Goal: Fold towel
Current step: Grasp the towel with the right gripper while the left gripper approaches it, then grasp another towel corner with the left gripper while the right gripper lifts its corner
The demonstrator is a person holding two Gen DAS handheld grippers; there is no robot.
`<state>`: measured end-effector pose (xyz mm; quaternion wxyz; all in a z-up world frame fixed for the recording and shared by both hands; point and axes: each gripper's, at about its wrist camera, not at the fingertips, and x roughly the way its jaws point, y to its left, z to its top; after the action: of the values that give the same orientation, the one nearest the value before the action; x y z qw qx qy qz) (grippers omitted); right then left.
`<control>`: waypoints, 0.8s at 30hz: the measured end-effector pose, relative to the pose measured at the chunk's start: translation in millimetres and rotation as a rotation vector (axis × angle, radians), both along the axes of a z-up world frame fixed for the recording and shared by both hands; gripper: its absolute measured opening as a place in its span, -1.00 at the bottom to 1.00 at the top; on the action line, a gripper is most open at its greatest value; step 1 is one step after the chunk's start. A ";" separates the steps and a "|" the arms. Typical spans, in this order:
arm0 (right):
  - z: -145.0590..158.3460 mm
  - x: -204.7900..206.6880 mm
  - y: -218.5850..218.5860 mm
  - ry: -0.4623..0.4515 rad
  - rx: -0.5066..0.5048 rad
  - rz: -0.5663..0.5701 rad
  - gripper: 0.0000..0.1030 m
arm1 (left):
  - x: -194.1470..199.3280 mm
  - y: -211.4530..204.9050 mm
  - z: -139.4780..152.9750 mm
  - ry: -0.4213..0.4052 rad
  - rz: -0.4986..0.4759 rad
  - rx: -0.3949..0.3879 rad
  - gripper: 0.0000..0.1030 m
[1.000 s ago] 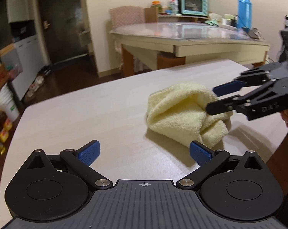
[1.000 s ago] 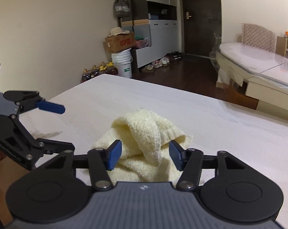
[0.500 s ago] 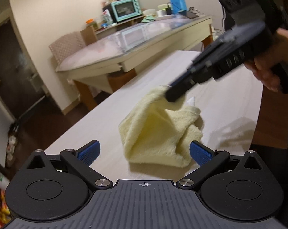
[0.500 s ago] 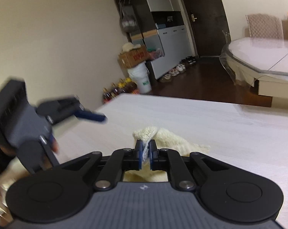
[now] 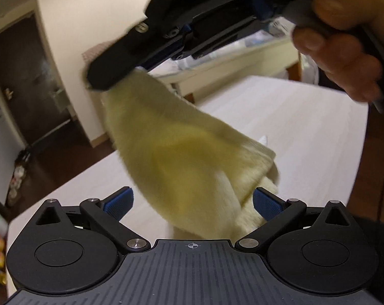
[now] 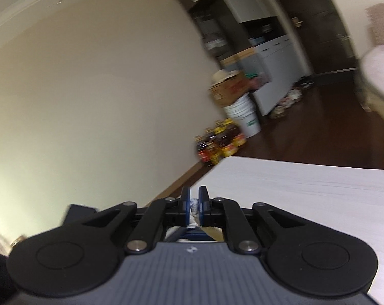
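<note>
Yellow terry towel (image 5: 189, 167), crumpled on the worktop (image 5: 306, 127) a second ago, now hangs lifted in blur; right gripper (image 6: 194, 204) fingers are clamped on one corner. Left gripper (image 5: 192, 200) fingers stand apart around the dangling lower edge; unfolding has begun, no fold yet.

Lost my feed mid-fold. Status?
Right gripper shut on towel, lifting it. Left gripper open, towel hanging between its fingers. Table beneath, nothing blocking.

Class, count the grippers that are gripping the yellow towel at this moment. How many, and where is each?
1. The right gripper, raised above the table, pinches the towel at its top corner. The left gripper sits open around the hanging lower part, not gripping it.
</note>
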<state>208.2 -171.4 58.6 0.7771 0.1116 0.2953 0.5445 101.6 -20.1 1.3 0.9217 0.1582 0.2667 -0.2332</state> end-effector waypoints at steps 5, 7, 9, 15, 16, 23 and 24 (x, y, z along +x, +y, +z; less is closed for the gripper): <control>1.2 2.2 1.4 -0.018 -0.004 0.024 -0.67 | 19.0 18.9 -8.9 0.062 0.061 -0.122 -0.58; 4.4 3.6 -18.6 -0.043 0.006 -0.027 -0.27 | 21.0 26.4 -10.7 0.075 0.063 -0.141 -0.70; 5.7 5.6 -44.0 -0.077 -0.010 -0.105 -0.10 | 20.7 35.3 -11.4 0.080 0.059 -0.149 -0.73; -42.8 15.2 -109.9 -0.118 -0.274 -0.251 -0.09 | 22.6 56.9 -13.6 0.087 0.055 -0.162 -0.75; -54.8 16.0 -113.3 -0.123 -0.319 -0.242 -0.09 | 23.9 59.2 -13.5 0.092 0.054 -0.173 -0.76; -93.7 26.8 -90.0 -0.231 -0.448 -0.085 -0.12 | 26.3 74.9 -8.8 0.107 0.046 -0.187 -0.76; -95.4 26.9 -87.8 -0.243 -0.457 -0.066 -0.12 | 26.7 75.8 -8.0 0.109 0.046 -0.188 -0.76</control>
<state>235.1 -259.2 -36.8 0.8293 -0.1236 0.3112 0.4473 128.3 55.7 -6.7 0.9215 0.0522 0.2972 -0.2444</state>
